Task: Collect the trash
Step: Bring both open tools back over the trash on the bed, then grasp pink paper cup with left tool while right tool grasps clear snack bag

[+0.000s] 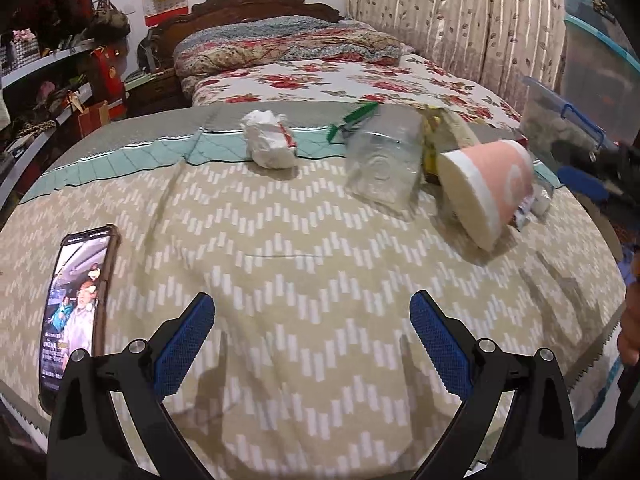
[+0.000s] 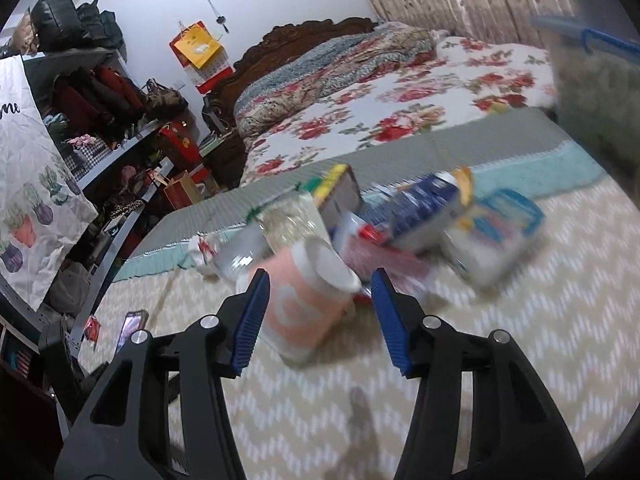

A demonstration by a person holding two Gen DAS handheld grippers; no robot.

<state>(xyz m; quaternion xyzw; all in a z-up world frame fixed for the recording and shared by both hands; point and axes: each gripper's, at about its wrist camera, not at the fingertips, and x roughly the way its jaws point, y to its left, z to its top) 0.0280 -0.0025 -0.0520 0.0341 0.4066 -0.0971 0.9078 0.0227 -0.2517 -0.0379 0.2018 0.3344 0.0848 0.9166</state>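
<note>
A pink paper cup [image 1: 486, 188] lies on its side on the patterned cloth, next to a clear plastic cup [image 1: 384, 160] and a crumpled white tissue [image 1: 270, 138]. My left gripper [image 1: 312, 340] is open and empty, low over the cloth, well short of them. In the right wrist view the pink cup [image 2: 300, 304] lies between the open fingers of my right gripper [image 2: 320, 316], which has not closed on it. Behind it, blurred, lie the clear cup [image 2: 240, 256], a blue carton [image 2: 424, 208] and a blue-lidded tub [image 2: 492, 232]. The right gripper's blue pad [image 1: 580, 182] shows at the right edge.
A phone [image 1: 76, 312] with a lit screen lies on the cloth at the left. A green-handled item [image 1: 352, 118] lies at the back. A clear storage box [image 1: 568, 120] stands at the right. A bed [image 1: 340, 76] and cluttered shelves [image 1: 48, 92] lie beyond.
</note>
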